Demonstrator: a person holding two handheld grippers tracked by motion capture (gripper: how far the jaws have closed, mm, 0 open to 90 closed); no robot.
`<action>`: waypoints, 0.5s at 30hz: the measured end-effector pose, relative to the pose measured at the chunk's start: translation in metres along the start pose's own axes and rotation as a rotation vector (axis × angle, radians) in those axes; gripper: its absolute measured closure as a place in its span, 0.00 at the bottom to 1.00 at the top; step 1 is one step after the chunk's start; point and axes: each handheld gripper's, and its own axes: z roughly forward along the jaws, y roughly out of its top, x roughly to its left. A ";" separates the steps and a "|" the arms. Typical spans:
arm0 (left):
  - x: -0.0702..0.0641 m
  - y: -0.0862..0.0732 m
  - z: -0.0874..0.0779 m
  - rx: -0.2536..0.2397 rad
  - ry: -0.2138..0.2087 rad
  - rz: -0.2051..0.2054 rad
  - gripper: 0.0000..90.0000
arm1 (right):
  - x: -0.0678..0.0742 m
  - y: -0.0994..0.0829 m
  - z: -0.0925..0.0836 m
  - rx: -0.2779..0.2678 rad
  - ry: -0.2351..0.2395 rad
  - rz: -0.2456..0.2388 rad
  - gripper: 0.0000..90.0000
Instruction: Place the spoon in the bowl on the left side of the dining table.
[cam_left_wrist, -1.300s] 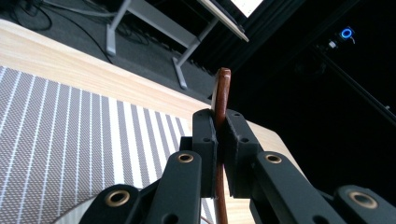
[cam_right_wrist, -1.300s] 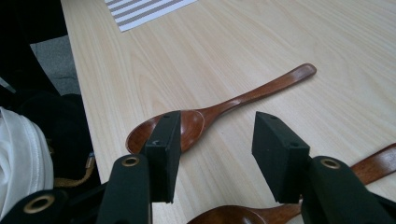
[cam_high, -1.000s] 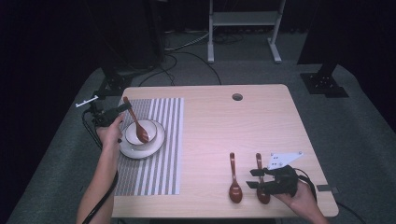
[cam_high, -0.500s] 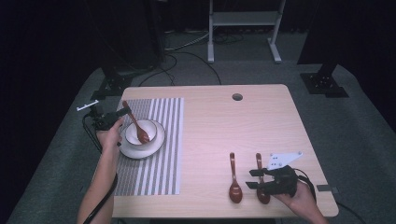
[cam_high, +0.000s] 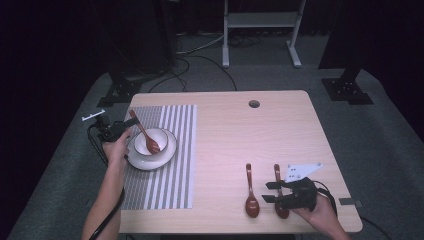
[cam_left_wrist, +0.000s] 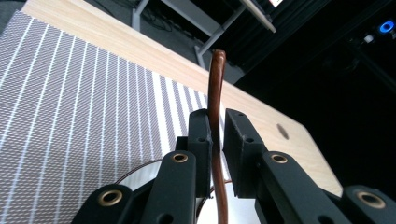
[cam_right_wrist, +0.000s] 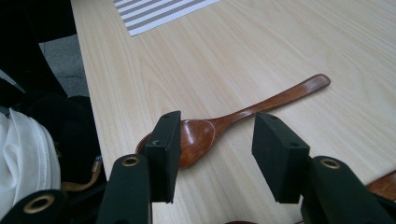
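My left gripper (cam_high: 129, 123) is shut on the handle of a brown wooden spoon (cam_high: 146, 137), whose head rests inside a white bowl (cam_high: 161, 136). The bowl stands on a white plate (cam_high: 150, 164) on a grey striped placemat (cam_high: 170, 180). In the left gripper view the handle (cam_left_wrist: 216, 88) rises between the closed jaws of that gripper (cam_left_wrist: 217, 135). At the front right, my right gripper (cam_high: 267, 192) is open and low over the table. One loose wooden spoon (cam_high: 277, 175) passes under its jaws; a second spoon (cam_high: 251, 192) lies just left of them and appears ahead of the right gripper (cam_right_wrist: 217, 137) as a spoon (cam_right_wrist: 261, 105).
The light wooden table (cam_high: 240, 135) has a round cable hole (cam_high: 254, 104) near its far edge. A metal stand (cam_high: 260, 30) and cables lie on the floor beyond. The table's front edge (cam_right_wrist: 93, 107) is close to my right gripper.
The left gripper and its spoon have shifted slightly toward the near side, the spoon's head staying in the bowl. The right gripper has not moved.
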 end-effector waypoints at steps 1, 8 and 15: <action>0.000 0.000 0.000 0.003 0.004 0.000 0.89 | 0.000 0.000 0.000 0.002 -0.001 0.001 0.57; 0.003 -0.002 -0.001 0.003 0.023 0.001 0.83 | 0.000 0.000 0.000 0.003 -0.001 -0.002 0.57; 0.004 -0.003 -0.003 -0.002 0.044 -0.004 0.67 | 0.000 0.001 -0.002 -0.004 -0.006 -0.002 0.57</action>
